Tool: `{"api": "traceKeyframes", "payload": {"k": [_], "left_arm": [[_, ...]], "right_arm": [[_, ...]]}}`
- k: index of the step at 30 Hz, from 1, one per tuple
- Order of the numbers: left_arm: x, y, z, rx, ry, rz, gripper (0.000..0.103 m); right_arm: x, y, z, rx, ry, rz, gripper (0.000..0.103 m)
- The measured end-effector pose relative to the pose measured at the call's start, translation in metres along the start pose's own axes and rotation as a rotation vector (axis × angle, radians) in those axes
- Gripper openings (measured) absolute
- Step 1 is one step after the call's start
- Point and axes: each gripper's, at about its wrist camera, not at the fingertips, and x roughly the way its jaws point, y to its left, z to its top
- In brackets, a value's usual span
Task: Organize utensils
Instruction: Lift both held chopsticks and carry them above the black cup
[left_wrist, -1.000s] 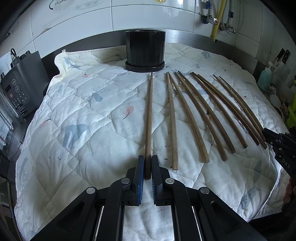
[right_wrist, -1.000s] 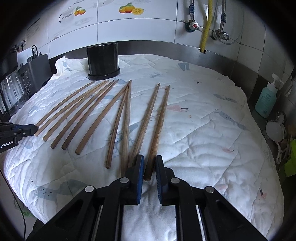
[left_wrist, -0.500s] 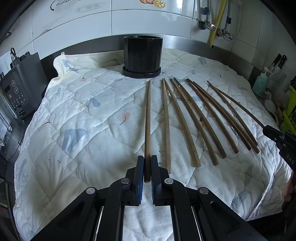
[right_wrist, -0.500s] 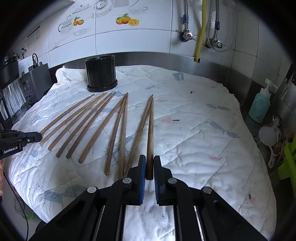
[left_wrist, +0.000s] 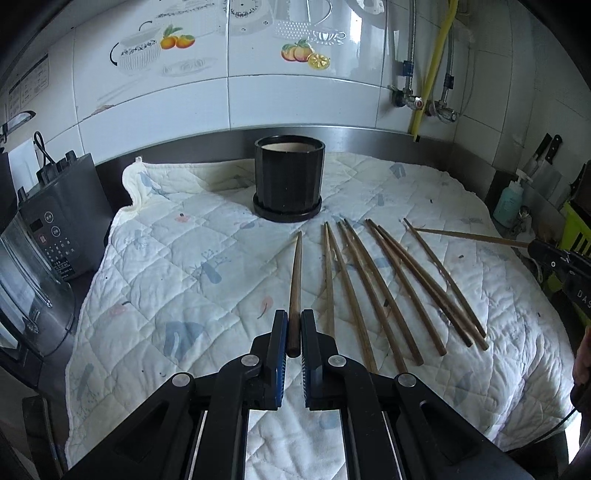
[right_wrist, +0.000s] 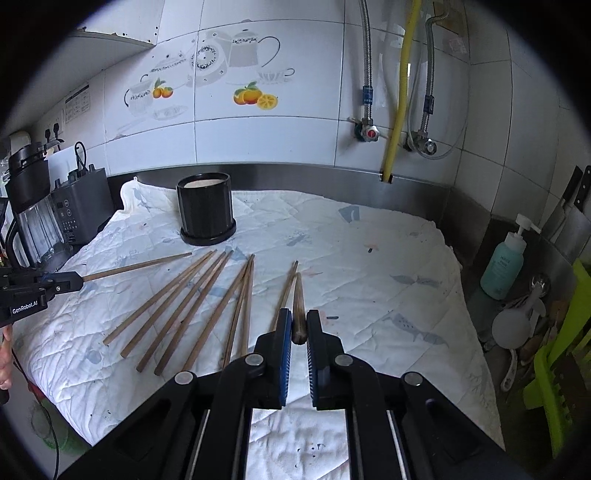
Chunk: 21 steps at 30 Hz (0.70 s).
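Two grippers, L (left_wrist: 293, 334) & R (right_wrist: 299, 328), each clamped on one chopstick, raised off quilt (left_wrist: 177, 295), holder (left_wrist: 289, 181) near back edge.

Both views are bright with soft, even daylight; its source cannot be told. The white tiled wall (left_wrist: 295, 92) ahead of each hand-held gripper carries broad pale glare, strongest at the top of the left wrist view, where the printed pattern washes out. Shadows are faint: thin dark lines beside the chopsticks (left_wrist: 388, 288) and a soft rim under the black holder (right_wrist: 207, 210). Fisheye distortion bows the quilted cloth (right_wrist: 369, 258) and the wall lines, and black vignetting closes the corners. Focus is sharp ahead, slightly softer toward the edges.
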Motion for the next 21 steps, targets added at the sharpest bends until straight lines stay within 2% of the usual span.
{"api": "traceKeyframes", "payload": {"k": [13,21], "left_arm": [[-0.020,0.005,0.068,0.045,-0.054,0.016,0.007],[-0.037,0.000,0.110,0.096,-0.086,0.013,0.007]], "right_arm": [[-0.003,0.004,0.066,-0.120,-0.025,0.055,0.010],[-0.003,0.004,0.104,-0.139,-0.024,0.100,0.010]]}}
